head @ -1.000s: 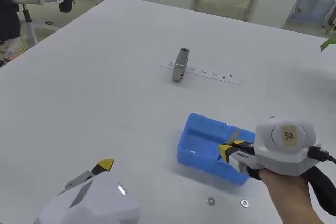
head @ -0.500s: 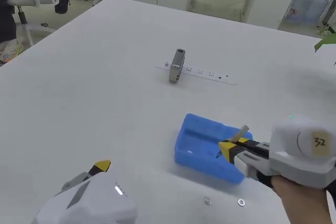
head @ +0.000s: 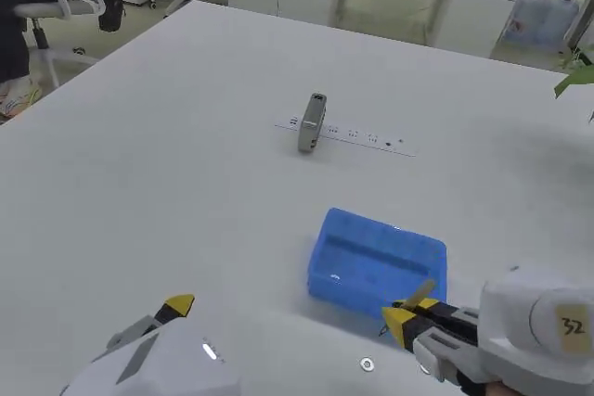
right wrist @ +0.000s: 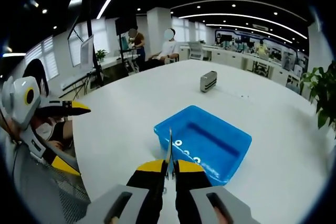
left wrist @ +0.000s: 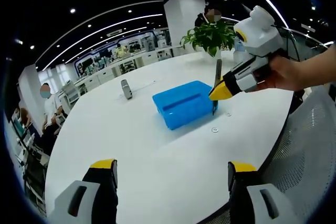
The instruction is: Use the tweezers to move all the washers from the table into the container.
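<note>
We are clamping thin tweezers (right wrist: 169, 148) in the right gripper (right wrist: 169, 167); the left gripper (left wrist: 172, 166) is gaping.
Round washers (right wrist: 187, 148) are lying inside the boxy blue container (head: 348, 289), another washer (head: 368, 364) on the smooth white table (head: 186, 164) nearer us.

Right gripper (head: 406, 314), clamped on the tweezers (head: 422, 290), has withdrawn from above the blue container (head: 345, 292) toward the near edge of the desk (head: 186, 192), tips now outside the container's near wall, close to a washer (head: 368, 364).

I have open bench (head: 139, 164) along the left edge; the blue container (head: 376, 261) near the front edge and a grey device (head: 312, 121) mid-bench obstruct.
</note>
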